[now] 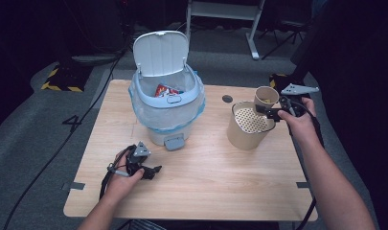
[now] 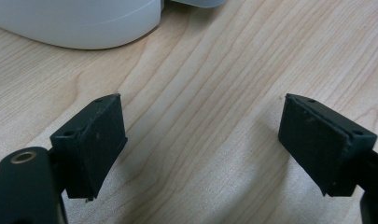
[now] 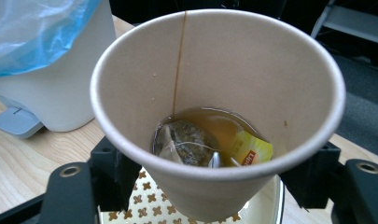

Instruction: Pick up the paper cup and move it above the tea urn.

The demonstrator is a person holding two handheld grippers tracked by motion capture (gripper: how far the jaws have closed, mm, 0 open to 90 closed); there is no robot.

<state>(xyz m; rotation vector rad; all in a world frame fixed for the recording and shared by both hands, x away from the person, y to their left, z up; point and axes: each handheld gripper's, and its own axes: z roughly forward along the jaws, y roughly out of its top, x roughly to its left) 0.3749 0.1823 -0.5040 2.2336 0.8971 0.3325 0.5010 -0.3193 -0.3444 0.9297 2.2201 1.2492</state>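
The paper cup, with a little tea and a used tea bag inside, hangs over the strainer pot, clamped low on its wall by the right gripper. It is light, thin-walled and probably easily crushed or spilled; grip gently. The left gripper rests wide open, empty, near the bin.

The left hand rests low near the front left edge of the surface, its forearm coming in from the front edge. The left tongs lie close over the wood, pointing toward the right edge, jaws spread wide with nothing between them. The right arm reaches along the right edge toward the far right corner. The right hand is raised, and the right tongs point toward the left edge, jaws clamped on a paper cup.
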